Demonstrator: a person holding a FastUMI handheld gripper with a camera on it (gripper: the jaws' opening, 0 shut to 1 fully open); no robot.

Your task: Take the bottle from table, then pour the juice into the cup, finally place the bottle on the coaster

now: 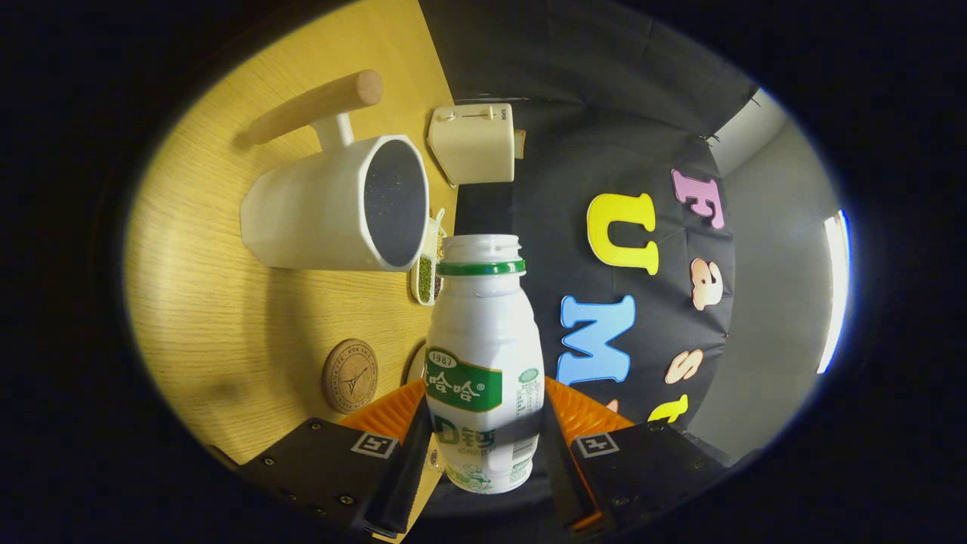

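Gripper view: tongs [483, 446] clamp the uncapped bottle [483, 355] tilted sideways, mouth toward the cup [340, 204] at eleven o'clock, for pouring.

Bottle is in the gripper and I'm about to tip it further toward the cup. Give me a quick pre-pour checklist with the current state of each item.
1. Grip: gripper fingers press both sides of the bottle - ok.
2. Cap off: bottle neck is open, green ring showing - ok.
3. Cup ready: its mouth faces the camera, nothing covering it - ok.
4. Mouth over cup: bottle neck sits beside the cup rim, not clearly over the opening - not ok.
5. Coaster free: round coaster lies bare on the table near the fingers - ok.
6. Juice level in bottle: opaque body - cannot tell.
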